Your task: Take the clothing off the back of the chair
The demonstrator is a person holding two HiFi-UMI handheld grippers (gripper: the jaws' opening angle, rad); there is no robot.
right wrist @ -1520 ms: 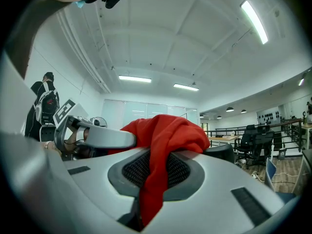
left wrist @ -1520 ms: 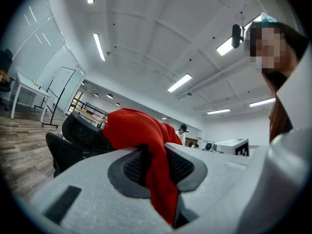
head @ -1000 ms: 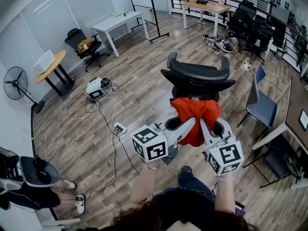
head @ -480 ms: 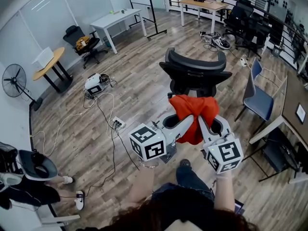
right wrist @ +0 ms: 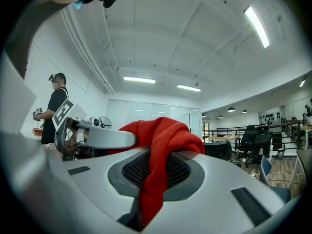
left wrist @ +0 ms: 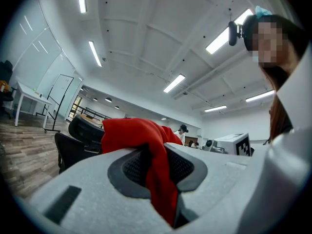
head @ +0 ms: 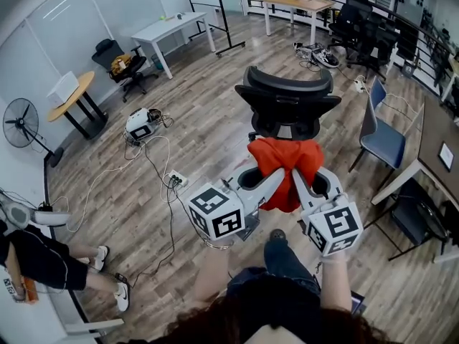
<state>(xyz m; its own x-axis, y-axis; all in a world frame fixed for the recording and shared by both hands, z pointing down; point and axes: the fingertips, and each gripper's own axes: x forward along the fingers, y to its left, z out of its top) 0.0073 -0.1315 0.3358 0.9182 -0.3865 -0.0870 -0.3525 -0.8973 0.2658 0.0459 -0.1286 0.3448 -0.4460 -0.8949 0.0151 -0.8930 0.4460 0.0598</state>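
Note:
A red garment (head: 285, 169) hangs bunched between my two grippers, just on my side of the black office chair (head: 287, 106) and off its backrest. My left gripper (head: 275, 183) is shut on the garment's left part, and my right gripper (head: 297, 180) is shut on its right part. In the left gripper view the red cloth (left wrist: 134, 130) runs down between the pads of the left gripper (left wrist: 158, 172), with the chair (left wrist: 78, 135) behind it. The right gripper view shows the cloth (right wrist: 165, 135) pinched in the right gripper (right wrist: 151, 179), with the left gripper (right wrist: 97, 136) beside it.
Cables and a power strip (head: 176, 185) lie on the wood floor at left. A bystander (head: 39, 264) stands at lower left near a fan (head: 21, 124). A blue chair (head: 379, 138) and a desk (head: 434, 156) stand at right, a white table (head: 176, 27) at the back.
Both grippers have shifted a little with the red garment still clamped between them. The bystander at lower left has changed position.

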